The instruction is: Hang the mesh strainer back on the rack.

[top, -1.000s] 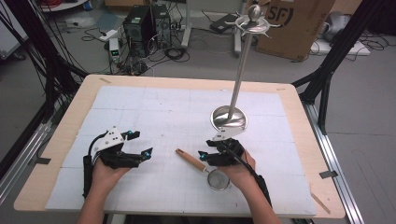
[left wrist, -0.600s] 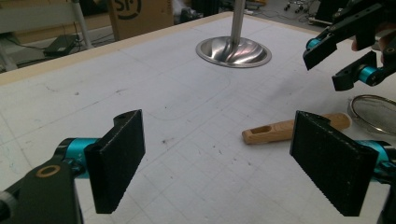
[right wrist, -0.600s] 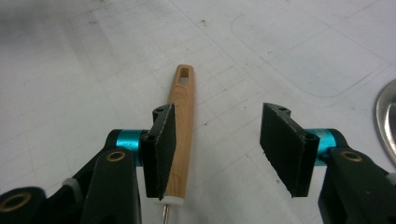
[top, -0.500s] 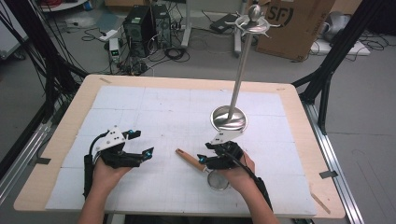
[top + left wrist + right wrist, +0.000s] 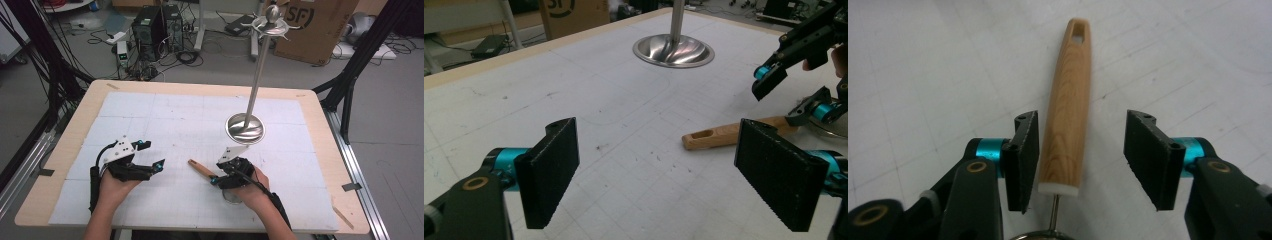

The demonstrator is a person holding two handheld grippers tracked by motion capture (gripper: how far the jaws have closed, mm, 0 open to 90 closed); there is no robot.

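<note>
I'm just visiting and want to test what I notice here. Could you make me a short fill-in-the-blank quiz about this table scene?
1. The right gripper is open, its jaws on either side of a handle made of ____.
2. The tall hanging stand rests on a round base made of shiny ____.
3. The left gripper is open and holds ____.

Missing words: wood; metal; nothing

The letters "SF" were printed on a cardboard box [image 5: 320, 25]. It stood well beyond the grippers. Nothing else could be read.
</note>
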